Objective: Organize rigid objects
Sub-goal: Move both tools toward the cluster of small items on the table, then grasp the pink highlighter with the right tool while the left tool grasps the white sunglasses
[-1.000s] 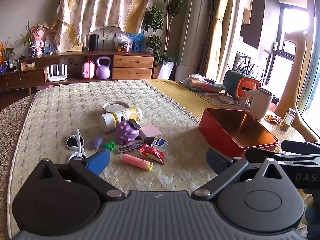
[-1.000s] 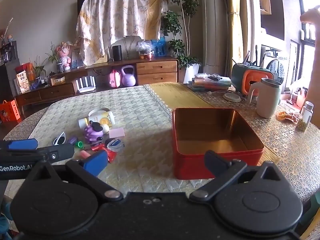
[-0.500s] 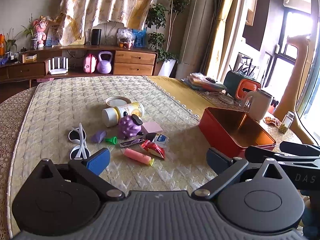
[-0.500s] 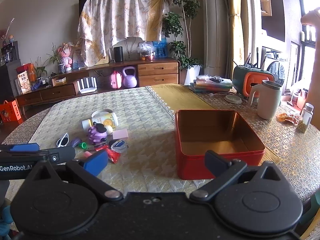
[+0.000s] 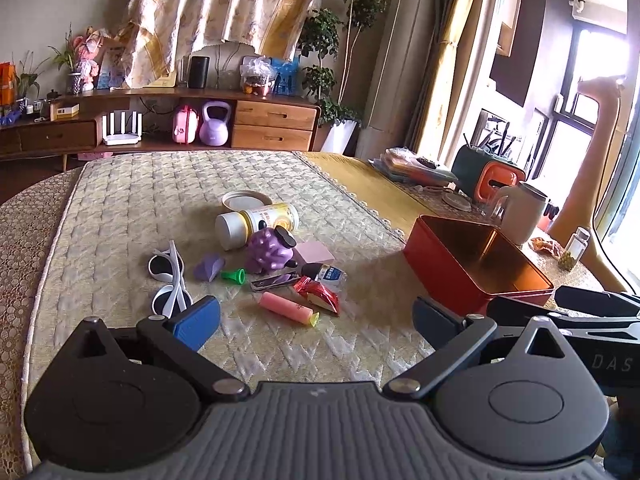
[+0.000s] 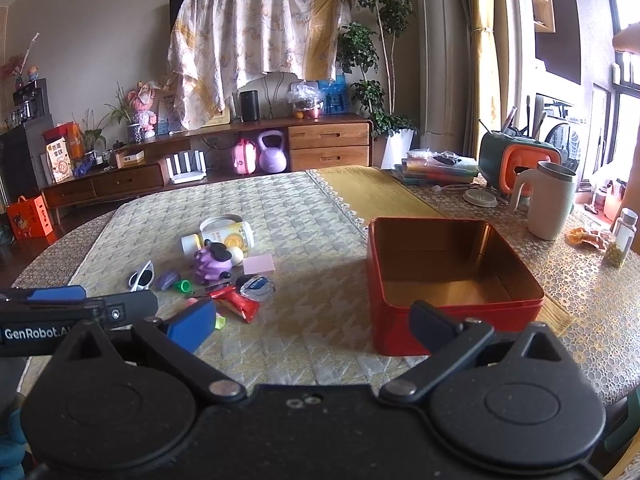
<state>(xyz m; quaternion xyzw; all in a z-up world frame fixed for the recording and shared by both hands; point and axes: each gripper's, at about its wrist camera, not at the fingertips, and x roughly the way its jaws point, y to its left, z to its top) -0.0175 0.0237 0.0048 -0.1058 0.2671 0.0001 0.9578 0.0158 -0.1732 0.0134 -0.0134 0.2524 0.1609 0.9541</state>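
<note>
A heap of small items lies mid-table: a yellow-and-white bottle [image 5: 258, 224] on its side, a purple toy [image 5: 270, 250], a pink block [image 5: 316, 252], white sunglasses [image 5: 170, 278], a pink highlighter [image 5: 286, 309] and a red snack packet [image 5: 318, 294]. An empty red tin box [image 5: 476, 268] [image 6: 452, 276] stands to their right. My left gripper [image 5: 316, 322] hovers open just short of the heap. My right gripper [image 6: 310, 324] is open in front of the box's near left corner. Neither holds anything.
A cream mug [image 6: 552, 204], a green-and-orange caddy [image 6: 516, 162], stacked books [image 6: 436, 170] and a small jar [image 6: 622, 236] sit along the table's right side. A white lid [image 5: 246, 202] lies behind the bottle. A wooden sideboard [image 6: 240, 160] stands beyond the table.
Both grippers have risen and tilted slightly, so the heap and the box sit a little lower in view. Nothing on the table has moved and both stay open.
</note>
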